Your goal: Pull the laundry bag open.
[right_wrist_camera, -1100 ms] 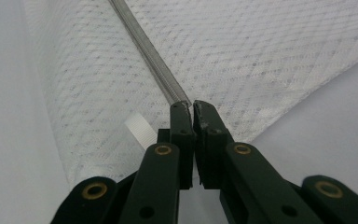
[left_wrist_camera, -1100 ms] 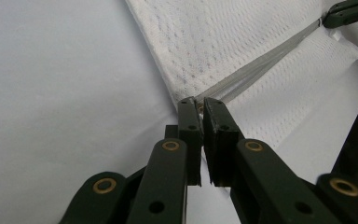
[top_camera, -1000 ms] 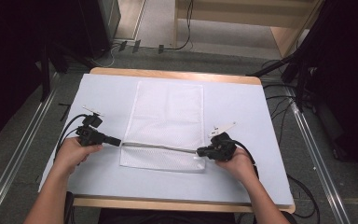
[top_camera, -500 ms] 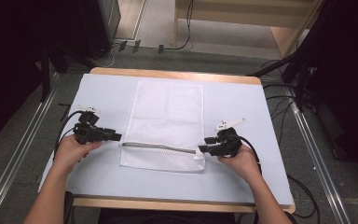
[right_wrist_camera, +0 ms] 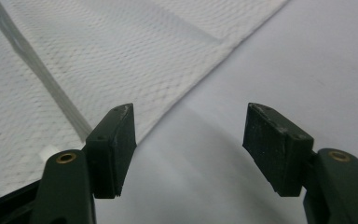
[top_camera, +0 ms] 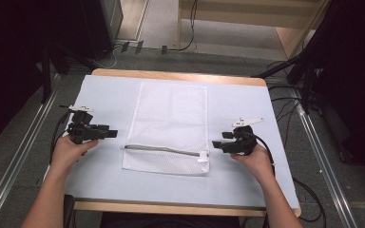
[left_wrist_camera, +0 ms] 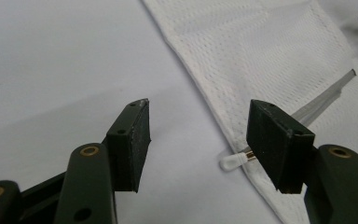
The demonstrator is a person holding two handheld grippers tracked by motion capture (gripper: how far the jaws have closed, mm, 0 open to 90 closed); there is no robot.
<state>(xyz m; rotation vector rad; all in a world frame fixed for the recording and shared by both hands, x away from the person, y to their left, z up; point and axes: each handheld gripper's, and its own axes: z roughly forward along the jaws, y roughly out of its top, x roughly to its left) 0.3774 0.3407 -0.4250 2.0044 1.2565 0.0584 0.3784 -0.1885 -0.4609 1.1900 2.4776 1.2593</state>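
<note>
Pale blue sheeting is covering the wooden table [top_camera: 180,76], and grey carpet and dark equipment are surrounding it. 1 white mesh bag [top_camera: 171,118] is lying flat in the middle of the sheet, its long side running away from the person, with a zipper [top_camera: 164,150] crossing it near the close end and a white pull tab [top_camera: 202,158] sitting at the zipper's right end.

2 grippers are flanking the bag, both clear of it. The left gripper [top_camera: 110,134] is hovering just left of the bag's near-left part; its jaws have just been opening and are standing wide with nothing between them. In the left gripper view, the bag's hemmed edge [left_wrist_camera: 205,88] is running past the right jaw, and a small clear zipper end [left_wrist_camera: 233,161] is poking out beside it. The right gripper [top_camera: 217,143] is hovering just right of the pull tab, its jaws likewise having just been opening and gaping with only bare sheet between them.

The bag is looking light, soft and limp, so it will probably sag and fold when lifted. The mesh is offering fair friction, yet a thin single layer may slip. The stitched hem and the zipper band are likely the firmest places to pinch.
</note>
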